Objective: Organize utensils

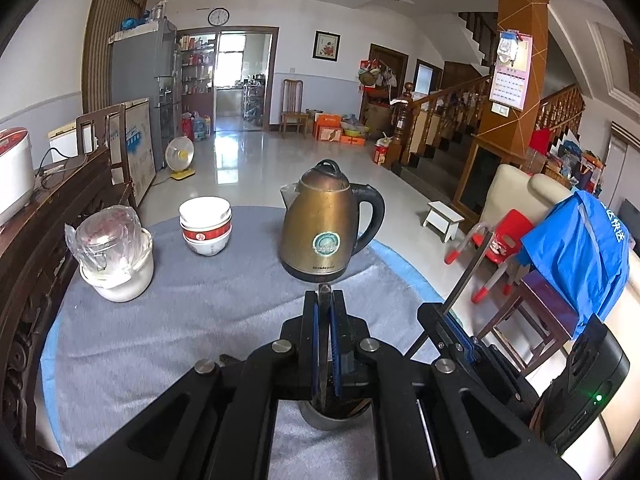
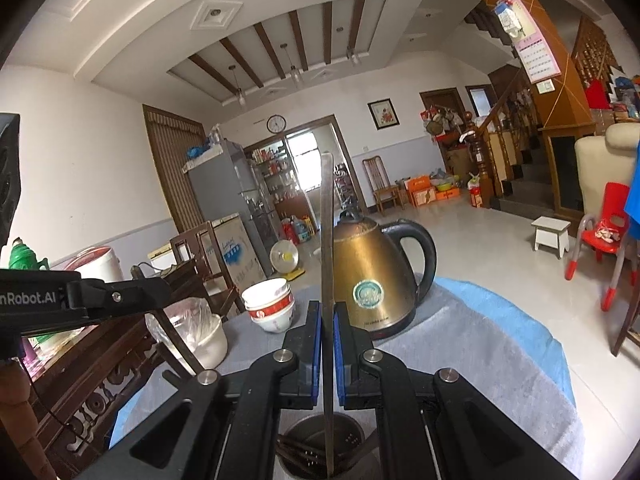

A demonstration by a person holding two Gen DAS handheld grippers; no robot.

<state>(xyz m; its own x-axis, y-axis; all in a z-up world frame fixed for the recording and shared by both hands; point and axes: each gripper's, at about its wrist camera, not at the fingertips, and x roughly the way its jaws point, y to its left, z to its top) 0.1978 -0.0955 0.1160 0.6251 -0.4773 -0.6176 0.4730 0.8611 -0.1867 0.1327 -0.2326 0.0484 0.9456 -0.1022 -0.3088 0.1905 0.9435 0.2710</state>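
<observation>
My left gripper (image 1: 325, 300) is shut on a thin dark utensil (image 1: 323, 344) whose lower end reaches into a round metal holder (image 1: 334, 416) right below the jaws. My right gripper (image 2: 327, 312) is shut on a long flat metal utensil (image 2: 327, 240) that stands upright, its lower end inside the perforated metal holder (image 2: 320, 446) with several dark utensils. In the left wrist view the right gripper (image 1: 448, 316) shows at right, its utensil (image 1: 472, 268) slanting up. In the right wrist view the left gripper (image 2: 156, 288) shows at left, with its dark utensil (image 2: 176, 340) slanting down.
A brass electric kettle (image 1: 326, 228) stands at the middle of the grey cloth-covered table (image 1: 180, 320). Stacked white bowls (image 1: 205, 224) and a plastic-wrapped white pot (image 1: 114, 256) stand at the left. A dark wooden cabinet (image 1: 36, 240) borders the left side; chairs stand at the right.
</observation>
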